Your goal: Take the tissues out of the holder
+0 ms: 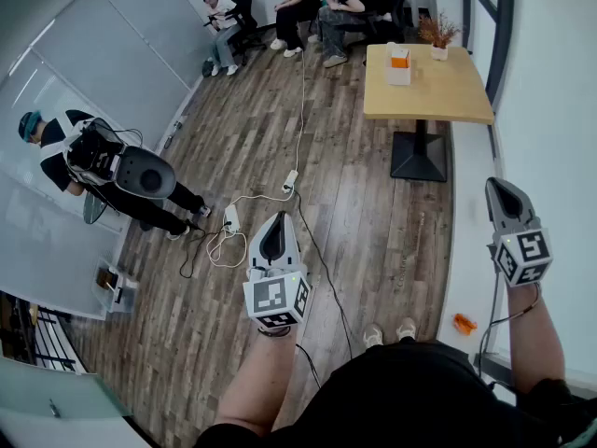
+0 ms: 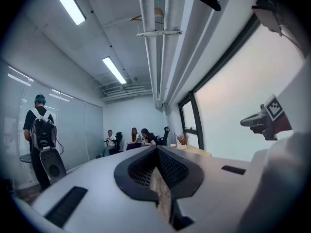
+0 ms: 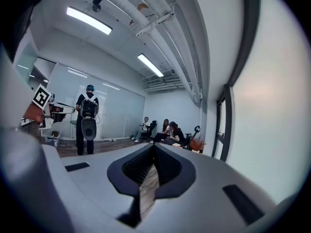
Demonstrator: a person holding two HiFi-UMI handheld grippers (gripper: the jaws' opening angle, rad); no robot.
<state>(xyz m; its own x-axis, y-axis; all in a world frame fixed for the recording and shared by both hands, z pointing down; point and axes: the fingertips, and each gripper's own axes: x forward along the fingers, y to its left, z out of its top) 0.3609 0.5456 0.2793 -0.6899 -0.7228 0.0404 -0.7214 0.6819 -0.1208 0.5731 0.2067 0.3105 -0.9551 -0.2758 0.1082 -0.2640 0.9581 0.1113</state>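
Observation:
The tissue holder (image 1: 399, 64), a small white box with an orange top, stands on a light wooden table (image 1: 438, 91) far ahead at the back of the room. Both grippers are held up in the air, well short of it, over the wooden floor. In the head view my left gripper (image 1: 276, 220) is at centre and my right gripper (image 1: 500, 189) is by the right wall. Each has its jaws shut with nothing between them. The left gripper view (image 2: 156, 150) and the right gripper view (image 3: 154, 148) both point across the room, with the jaws meeting at the tip.
A potted plant (image 1: 437, 33) stands on the table's far corner. Several people sit on chairs (image 1: 303, 3) beyond it. A person with a backpack (image 1: 89, 157) stands at the left by the glass wall. Cables and a power strip (image 1: 290, 180) lie on the floor ahead.

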